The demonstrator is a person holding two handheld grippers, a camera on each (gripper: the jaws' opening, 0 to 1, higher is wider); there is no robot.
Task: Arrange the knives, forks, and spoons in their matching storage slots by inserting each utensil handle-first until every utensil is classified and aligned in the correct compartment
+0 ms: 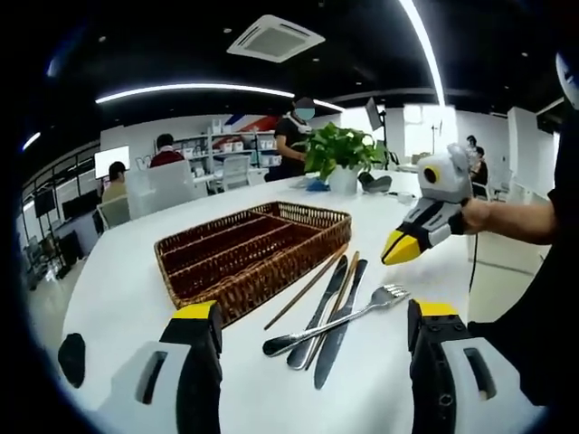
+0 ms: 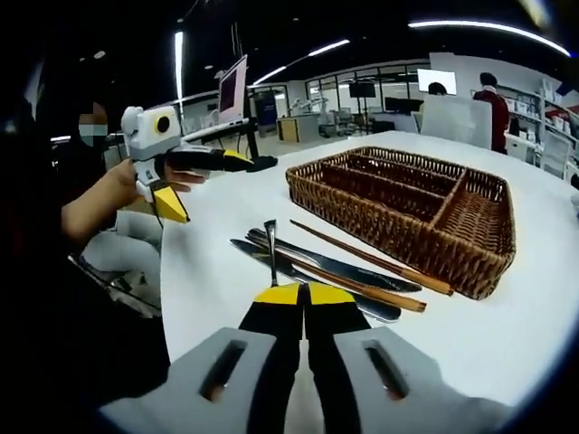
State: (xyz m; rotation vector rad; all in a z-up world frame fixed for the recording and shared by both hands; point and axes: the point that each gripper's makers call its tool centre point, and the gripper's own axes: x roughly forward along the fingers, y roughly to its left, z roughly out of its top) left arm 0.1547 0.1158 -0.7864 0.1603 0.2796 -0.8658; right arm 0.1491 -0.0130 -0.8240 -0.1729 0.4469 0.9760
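White table (image 1: 118, 298) mostly open around the wicker tray (image 1: 258, 255); bare surface on its left and near side in the left gripper view. Tray compartments open from above, walls low, dividers split the inside into long slots plus a cross slot. Utensil pile lies just right of the tray: chopsticks (image 1: 312, 285) nearest the tray wall, then knives (image 1: 336, 321), fork (image 1: 339, 318) across them, all overlapping, little gap between pieces. Right gripper (image 1: 403, 246) hangs above the table right of the pile, jaws together; left gripper (image 2: 167, 203) off the table's left edge in the right gripper view. Potted plant (image 1: 342, 154) stands far behind the tray. Table right of the pile is free.
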